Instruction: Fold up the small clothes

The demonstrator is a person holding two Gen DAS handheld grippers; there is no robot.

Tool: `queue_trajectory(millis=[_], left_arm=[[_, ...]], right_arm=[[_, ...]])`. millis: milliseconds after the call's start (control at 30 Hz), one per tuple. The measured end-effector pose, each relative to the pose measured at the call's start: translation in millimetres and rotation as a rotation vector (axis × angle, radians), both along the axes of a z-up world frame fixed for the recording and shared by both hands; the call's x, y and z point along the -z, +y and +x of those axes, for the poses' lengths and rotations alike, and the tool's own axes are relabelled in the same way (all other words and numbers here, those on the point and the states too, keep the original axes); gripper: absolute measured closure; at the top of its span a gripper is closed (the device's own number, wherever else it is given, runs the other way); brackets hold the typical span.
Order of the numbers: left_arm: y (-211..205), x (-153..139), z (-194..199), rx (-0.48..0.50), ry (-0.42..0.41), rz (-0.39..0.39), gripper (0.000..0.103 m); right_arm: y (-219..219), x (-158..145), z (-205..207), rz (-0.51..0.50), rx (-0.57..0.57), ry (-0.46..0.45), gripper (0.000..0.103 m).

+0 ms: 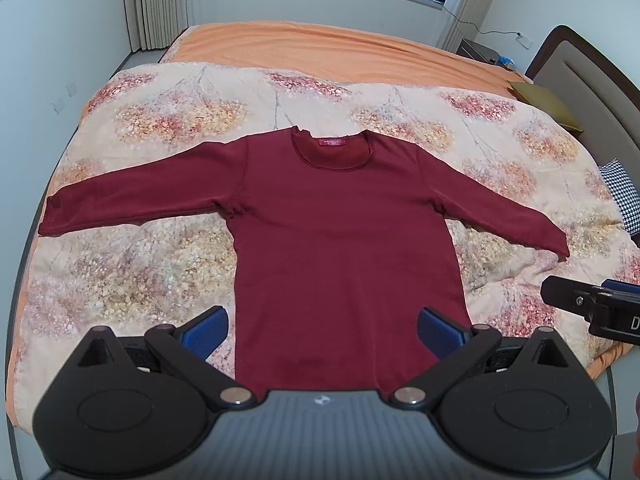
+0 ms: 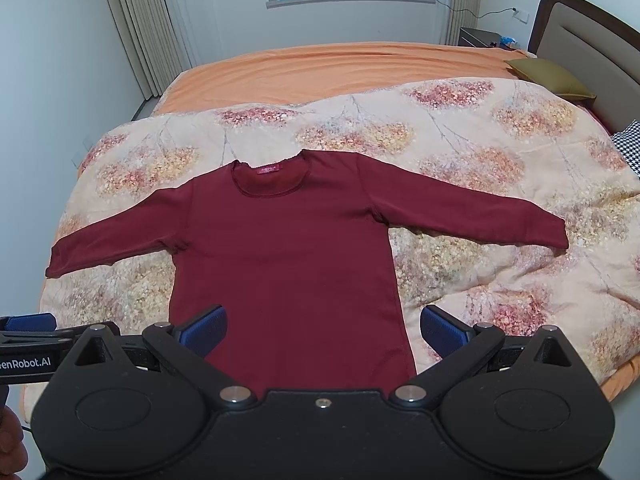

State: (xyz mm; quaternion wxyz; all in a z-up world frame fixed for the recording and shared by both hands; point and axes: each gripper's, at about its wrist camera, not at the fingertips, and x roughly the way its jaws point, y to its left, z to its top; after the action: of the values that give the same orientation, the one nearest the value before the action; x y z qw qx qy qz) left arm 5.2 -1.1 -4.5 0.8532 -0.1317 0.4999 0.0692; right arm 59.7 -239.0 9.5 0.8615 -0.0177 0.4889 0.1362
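A dark red long-sleeved shirt (image 1: 340,232) (image 2: 288,248) lies flat on the floral quilt, collar away from me, both sleeves spread out sideways. My left gripper (image 1: 322,330) hovers open above the shirt's lower hem, its blue pads (image 1: 206,330) apart on either side of the body. My right gripper (image 2: 322,330) is open too, above the hem's right part, with its right pad over the quilt. Neither holds anything. In the left wrist view the right gripper's black finger shows at the right edge; the left gripper's body sits at the left edge of the right wrist view.
The floral quilt (image 1: 160,256) (image 2: 500,272) covers the near half of a bed with an orange sheet (image 2: 340,68). An olive pillow (image 2: 552,76) and a headboard (image 2: 592,36) stand at the right. Curtains, a window and a nightstand lie beyond the bed. A houndstooth cloth (image 1: 622,196) is at the right edge.
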Motion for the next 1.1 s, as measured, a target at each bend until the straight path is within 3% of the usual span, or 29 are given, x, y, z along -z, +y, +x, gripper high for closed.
queue_trajectory(millis=[1100], left_arm=[[9, -7, -3, -0.005, -0.047, -0.038, 0.000]], right_arm=[[6, -12, 0, -0.017, -0.009, -0.038, 0.001]])
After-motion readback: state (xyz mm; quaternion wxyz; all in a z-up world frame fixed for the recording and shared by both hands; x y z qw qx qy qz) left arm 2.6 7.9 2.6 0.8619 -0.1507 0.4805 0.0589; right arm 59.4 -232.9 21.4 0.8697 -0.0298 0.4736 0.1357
